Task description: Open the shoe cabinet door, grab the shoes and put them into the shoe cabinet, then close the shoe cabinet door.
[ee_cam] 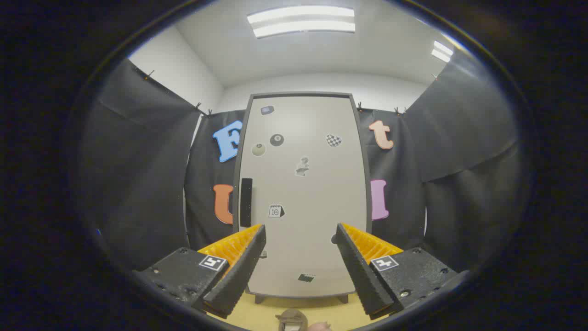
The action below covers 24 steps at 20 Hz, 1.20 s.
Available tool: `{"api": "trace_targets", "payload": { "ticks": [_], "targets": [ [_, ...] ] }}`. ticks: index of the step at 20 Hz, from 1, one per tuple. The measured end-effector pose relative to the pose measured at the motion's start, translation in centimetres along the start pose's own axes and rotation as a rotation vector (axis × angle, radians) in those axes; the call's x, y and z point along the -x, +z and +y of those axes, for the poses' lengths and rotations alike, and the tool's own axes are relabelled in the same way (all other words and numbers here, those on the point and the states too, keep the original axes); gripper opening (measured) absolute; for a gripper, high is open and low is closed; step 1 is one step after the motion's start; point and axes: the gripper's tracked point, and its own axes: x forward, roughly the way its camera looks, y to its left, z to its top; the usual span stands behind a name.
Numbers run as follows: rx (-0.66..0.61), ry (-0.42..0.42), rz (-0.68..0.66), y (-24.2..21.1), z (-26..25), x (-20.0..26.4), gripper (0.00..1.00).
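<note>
Since the door is shut and the fingers hold nothing, the lines below read this as the very start of the job.

Progress: by my judgement no step is done; opening the door, moving the shoes in and closing the door all remain.

Shoe cabinet: stands upright on short legs on the yellow floor, straight ahead of the fingers and well beyond their tips, its back to the booth's dark cloth wall.

Door: pale, closed flush in its dark frame, dotted with small stickers.

Handle: a dark vertical bar near the door's left edge, just above and slightly left of the left fingertip, not touched.

Gripper: fingers spread wide apart, empty, the lower part of the door showing in the gap between them.

Shoes: a brownish shape lies low on the floor, between and beneath the fingers, nearer than the cabinet; too cropped to say whether it is one shoe or a pair.

Next need: judging from the layout, the tips must reach the handle first.
</note>
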Motion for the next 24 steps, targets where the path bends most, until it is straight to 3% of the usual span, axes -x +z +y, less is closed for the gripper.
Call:
{"api": "trace_targets", "payload": {
  "ticks": [2, 12, 18, 24],
  "targets": [
    [0.028, 0.048, -0.004, 0.9, 0.6, 0.8, 1.0],
    [-0.003, 0.02, 0.051, 2.8, 0.4, 2.5, 1.0],
    [-0.009, 0.015, 0.092, 3.9, 2.0, -2.9, 1.0],
    [-0.024, 0.089, 0.141, 5.2, 6.3, -8.9, 1.0]
  ]
}}
